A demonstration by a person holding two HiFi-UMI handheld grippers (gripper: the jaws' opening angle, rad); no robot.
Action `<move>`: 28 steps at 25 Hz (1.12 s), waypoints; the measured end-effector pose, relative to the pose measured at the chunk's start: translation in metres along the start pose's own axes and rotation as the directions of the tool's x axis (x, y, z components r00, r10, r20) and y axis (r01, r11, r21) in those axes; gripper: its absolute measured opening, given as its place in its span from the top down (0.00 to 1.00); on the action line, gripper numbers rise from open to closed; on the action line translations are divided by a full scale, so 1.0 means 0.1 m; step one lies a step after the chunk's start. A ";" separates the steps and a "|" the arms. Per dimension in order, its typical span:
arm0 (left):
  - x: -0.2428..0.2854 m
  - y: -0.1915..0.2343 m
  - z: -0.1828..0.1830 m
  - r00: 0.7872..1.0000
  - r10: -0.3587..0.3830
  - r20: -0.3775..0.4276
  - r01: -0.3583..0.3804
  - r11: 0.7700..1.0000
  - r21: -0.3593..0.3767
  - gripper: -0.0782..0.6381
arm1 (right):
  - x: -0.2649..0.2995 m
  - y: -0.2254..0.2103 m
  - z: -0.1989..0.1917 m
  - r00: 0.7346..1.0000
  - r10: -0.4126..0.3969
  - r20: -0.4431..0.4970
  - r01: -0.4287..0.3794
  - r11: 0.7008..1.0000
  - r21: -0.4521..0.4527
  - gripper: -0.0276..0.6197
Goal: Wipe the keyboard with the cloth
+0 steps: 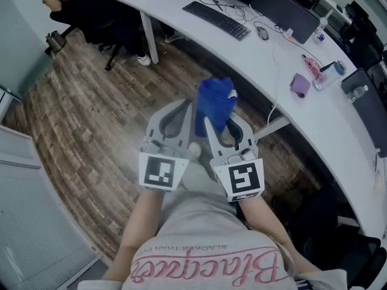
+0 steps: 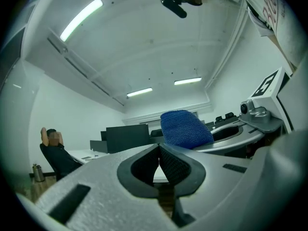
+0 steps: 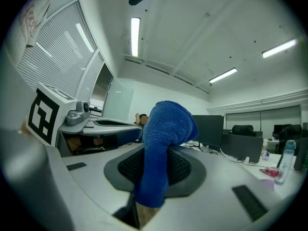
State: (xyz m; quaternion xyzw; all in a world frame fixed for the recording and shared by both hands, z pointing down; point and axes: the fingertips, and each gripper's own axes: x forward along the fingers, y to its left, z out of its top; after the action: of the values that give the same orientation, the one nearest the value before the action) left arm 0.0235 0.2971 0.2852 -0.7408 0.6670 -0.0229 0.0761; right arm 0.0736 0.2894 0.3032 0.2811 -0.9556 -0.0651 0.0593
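The right tool (image 1: 213, 125) is clamped on the blue cloth (image 1: 215, 101). In the right gripper view the cloth (image 3: 166, 129) is pinched between the two dark pads of the right tool (image 3: 156, 170), with a rounded bunch rising above the jaws and a short end hanging below them. The left tool (image 1: 188, 106) holds nothing: in the left gripper view the ribbed pads of the left tool (image 2: 159, 150) meet at their tips, and the cloth (image 2: 185, 128) shows just past them, on the other tool. Both tools are held close together in front of the person's body, tips side by side, above the wooden floor (image 1: 91, 113) and short of the near edge of the long white surface (image 1: 260, 71). The keyboard (image 1: 216, 20) lies flat on that surface, back from its near edge and well apart from the cloth and both tools. A mouse (image 1: 262, 33) sits just beside one end of the keyboard, and a dark monitor (image 1: 284, 8) stands behind it toward the far edge. A person sits in a chair (image 1: 78, 8) at the far end of the surface.
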 end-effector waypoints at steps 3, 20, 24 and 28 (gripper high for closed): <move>0.07 0.20 -0.05 0.999 0.039 -0.011 -0.039 0.999 0.003 0.88 | 0.24 0.03 0.00 0.999 0.037 0.007 -0.037 0.999 0.016 0.82; 1.35 1.28 -0.36 0.994 0.099 -0.044 -0.099 0.995 0.018 0.88 | 1.89 -0.62 -0.04 0.994 0.112 0.014 -0.112 0.993 0.047 0.82; 1.77 1.55 -0.41 0.994 0.097 -0.045 -0.097 0.995 0.016 0.88 | 2.30 -0.87 -0.05 0.994 0.109 0.011 -0.109 0.993 0.053 0.82; 2.16 1.75 -0.48 0.995 0.085 -0.051 -0.084 0.996 0.019 0.88 | 2.66 -1.11 -0.07 0.995 0.102 0.004 -0.102 0.993 0.056 0.82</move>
State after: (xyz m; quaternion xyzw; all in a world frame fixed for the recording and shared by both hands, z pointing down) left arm -0.1315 0.0615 0.2933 -0.7104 0.6993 -0.0443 0.0660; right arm -0.0889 0.0514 0.3136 0.2337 -0.9702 -0.0351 0.0538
